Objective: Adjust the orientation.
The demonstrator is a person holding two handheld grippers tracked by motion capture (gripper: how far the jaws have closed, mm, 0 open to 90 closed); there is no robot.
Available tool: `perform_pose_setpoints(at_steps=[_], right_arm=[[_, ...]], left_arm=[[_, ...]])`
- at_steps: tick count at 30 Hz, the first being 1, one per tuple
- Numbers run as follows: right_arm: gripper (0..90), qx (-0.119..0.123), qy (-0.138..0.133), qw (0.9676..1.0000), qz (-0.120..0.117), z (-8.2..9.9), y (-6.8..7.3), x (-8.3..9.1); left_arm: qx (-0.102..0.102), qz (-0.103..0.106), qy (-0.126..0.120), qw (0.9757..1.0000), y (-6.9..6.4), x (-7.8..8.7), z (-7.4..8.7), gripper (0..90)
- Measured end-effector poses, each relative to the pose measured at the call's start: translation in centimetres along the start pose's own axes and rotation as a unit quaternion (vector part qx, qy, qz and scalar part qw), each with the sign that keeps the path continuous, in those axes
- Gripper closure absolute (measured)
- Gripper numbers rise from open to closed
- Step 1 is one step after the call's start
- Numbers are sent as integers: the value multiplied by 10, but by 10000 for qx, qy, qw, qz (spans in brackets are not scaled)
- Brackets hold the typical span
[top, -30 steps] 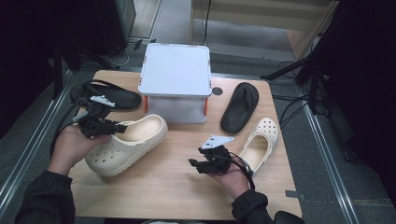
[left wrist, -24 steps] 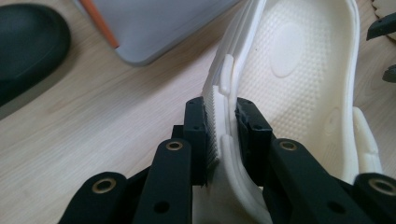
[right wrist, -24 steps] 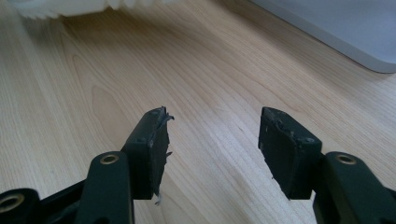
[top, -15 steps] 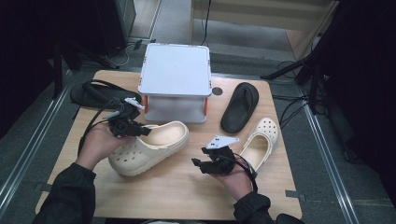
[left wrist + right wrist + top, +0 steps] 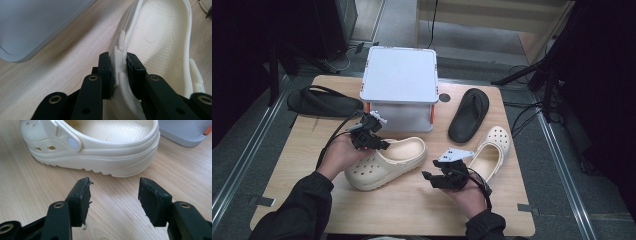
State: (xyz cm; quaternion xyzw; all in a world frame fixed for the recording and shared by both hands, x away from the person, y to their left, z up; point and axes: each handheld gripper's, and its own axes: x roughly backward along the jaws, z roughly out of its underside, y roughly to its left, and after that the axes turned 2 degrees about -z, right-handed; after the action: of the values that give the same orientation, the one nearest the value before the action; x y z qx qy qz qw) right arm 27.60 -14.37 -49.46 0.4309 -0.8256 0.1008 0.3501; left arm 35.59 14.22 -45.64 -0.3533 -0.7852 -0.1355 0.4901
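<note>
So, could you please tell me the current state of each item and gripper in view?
Left gripper: shut on the cream clog's rim.
Right gripper: open, empty.
Cream clog: upright, held.
Second cream clog: upright, free.
Black flip-flop: flat, untouched.
Black sandal: untouched.
Grey box: lid closed.

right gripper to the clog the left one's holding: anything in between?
Nothing. In the right gripper view, bare wooden table separates the open right gripper from the cream clog.

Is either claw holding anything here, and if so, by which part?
The left claw is clamped on the cream clog, gripping the thin rim of its side wall beside the strap. The right claw is open and holds nothing.
</note>
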Motion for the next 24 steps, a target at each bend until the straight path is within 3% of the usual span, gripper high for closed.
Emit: perform_pose_setpoints(at_steps=[10, 14, 17, 20, 24], right_arm=[[435, -62, -39, 10000, -1, 3, -1, 1], [435, -90, -51, 9999, -13, 2, -2, 1], [435, -92, -55, 9999, -20, 2, -2, 1], [436, -95, -67, 9999, -25, 2, -2, 1], [450, -91, -68, 9999, -31, 2, -2, 1]], left_arm=[[61, 154, 8, 9999, 2, -7, -3, 718], [34, 25, -37, 10000, 1, -6, -3, 650], [148, 88, -255, 9995, 4, 0, -3, 579], [266, 57, -507, 9983, 6, 11, -2, 564], [332, 45, -579, 9978, 8, 15, -1, 542]])
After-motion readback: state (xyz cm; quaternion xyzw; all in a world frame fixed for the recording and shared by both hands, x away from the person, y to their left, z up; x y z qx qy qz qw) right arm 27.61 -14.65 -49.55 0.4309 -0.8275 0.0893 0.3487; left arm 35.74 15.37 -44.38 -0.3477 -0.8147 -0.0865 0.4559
